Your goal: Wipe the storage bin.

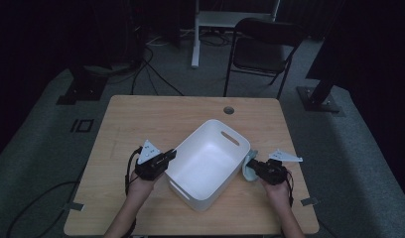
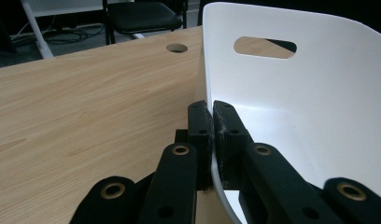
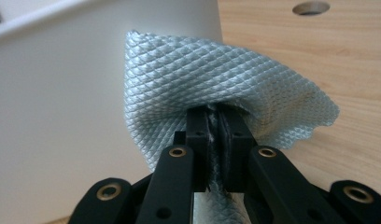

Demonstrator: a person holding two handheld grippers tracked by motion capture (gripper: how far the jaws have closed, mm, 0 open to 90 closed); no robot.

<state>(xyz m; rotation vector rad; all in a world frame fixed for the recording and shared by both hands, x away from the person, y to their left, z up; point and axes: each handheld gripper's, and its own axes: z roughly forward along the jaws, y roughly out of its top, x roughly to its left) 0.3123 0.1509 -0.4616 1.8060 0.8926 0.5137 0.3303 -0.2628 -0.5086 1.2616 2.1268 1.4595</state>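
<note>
High view shows a white plastic tub (image 1: pixel 206 163) sitting turned at an angle on the wooden desk (image 1: pixel 141 124), nearer the person's edge, with a slot handle in its far wall and nothing lying inside it. The left claw (image 1: pixel 171 154) meets the tub's left rim; the right claw (image 1: pixel 251 164) is at the tub's right outer wall with a pale grey-blue cloth (image 1: pixel 246 170) bunched there.

Left gripper view makes the hold plain: the two black jaws are pressed together on the thin white wall of the tub (image 2: pixel 291 93), one jaw outside and one inside, so the left claw (image 2: pixel 212 109) is clamped on the rim. Right gripper view shows the right claw (image 3: pixel 215 114) closed on a fold of the cloth (image 3: pixel 188 74), a quilted, diamond-patterned wiping cloth, whose free part fans up and lies against the tub's outer wall (image 3: pixel 58 102).

My reading is that the step in hand is wiping the outside of the tub, one hand steadying it while the other works the cloth. How much of the wall is already wiped cannot be told. The next move likely calls for dragging the cloth along the wall with steady pressure, while the left grip holds firm so the light tub neither slides nor tips on the desk.
</note>
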